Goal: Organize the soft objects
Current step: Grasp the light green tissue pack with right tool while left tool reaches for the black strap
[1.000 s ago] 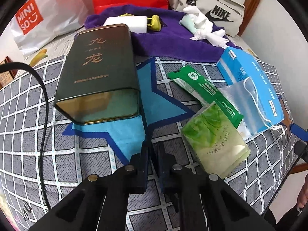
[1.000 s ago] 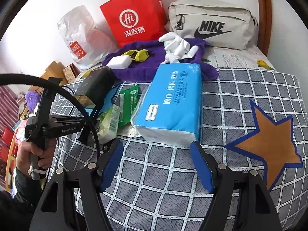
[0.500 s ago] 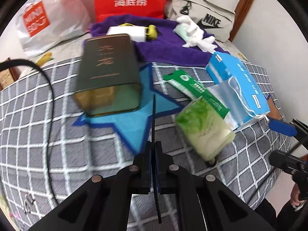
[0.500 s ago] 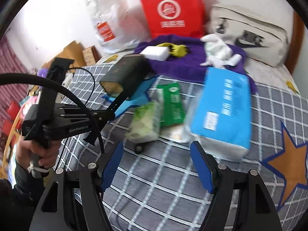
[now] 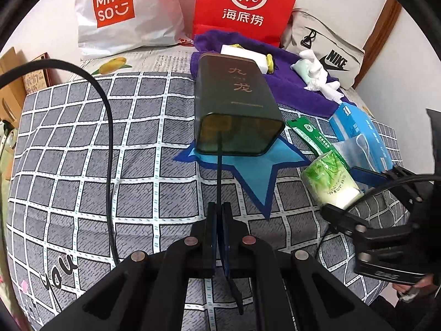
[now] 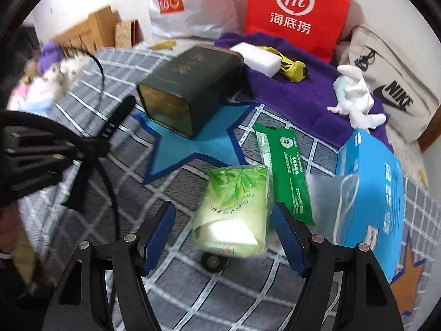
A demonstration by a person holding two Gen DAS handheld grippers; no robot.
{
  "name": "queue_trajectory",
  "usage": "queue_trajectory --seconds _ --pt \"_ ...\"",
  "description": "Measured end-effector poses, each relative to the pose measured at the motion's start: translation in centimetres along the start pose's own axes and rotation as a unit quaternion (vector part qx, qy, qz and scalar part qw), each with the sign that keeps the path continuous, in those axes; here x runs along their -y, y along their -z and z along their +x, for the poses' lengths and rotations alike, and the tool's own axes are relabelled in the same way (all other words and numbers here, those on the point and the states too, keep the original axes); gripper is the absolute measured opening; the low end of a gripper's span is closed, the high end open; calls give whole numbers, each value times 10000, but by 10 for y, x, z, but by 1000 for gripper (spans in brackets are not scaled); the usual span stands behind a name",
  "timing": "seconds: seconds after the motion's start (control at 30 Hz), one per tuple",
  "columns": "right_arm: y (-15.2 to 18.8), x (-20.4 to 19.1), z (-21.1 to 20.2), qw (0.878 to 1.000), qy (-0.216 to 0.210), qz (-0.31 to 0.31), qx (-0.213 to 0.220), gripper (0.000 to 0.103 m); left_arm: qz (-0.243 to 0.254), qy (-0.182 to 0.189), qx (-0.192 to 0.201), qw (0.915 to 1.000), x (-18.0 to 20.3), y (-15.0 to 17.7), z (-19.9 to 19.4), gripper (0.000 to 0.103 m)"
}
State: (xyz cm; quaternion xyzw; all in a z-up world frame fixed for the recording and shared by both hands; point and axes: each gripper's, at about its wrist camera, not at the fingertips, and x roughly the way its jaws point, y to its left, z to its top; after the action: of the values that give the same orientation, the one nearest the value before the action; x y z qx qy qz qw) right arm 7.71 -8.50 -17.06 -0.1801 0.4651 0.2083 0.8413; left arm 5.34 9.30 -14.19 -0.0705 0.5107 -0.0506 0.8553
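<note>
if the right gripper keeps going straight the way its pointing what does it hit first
Most likely the green leaf-print tissue pack, which lies on the bed between the open fingers of the right gripper. Depth is hard to judge, but nothing else sits in front of it.

A bed with a grey checked cover [image 5: 82,182] carried everything. Directly on it lay a dark tin [image 5: 234,110] on its side over a blue star, a green tissue pack [image 6: 237,209], a green sachet [image 6: 286,171], a blue tissue box [image 6: 377,193], and a purple towel [image 6: 297,93]; the bags behind probably rested on it too.
</note>
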Motion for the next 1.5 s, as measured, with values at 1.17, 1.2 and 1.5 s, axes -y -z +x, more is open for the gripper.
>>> queue_trajectory --seconds 1.17,1.2,1.5 --pt "11 56 -101 9892 62 771 1249 51 118 285 31 9995 20 -25 -17 4" --pt "12 58 -102 9886 56 797 1273 51 105 281 -5 9996 20 -25 -14 4" --pt "17 63 -106 9860 -68 864 1427 51 48 146 -190 9997 20 -22 -2 4"
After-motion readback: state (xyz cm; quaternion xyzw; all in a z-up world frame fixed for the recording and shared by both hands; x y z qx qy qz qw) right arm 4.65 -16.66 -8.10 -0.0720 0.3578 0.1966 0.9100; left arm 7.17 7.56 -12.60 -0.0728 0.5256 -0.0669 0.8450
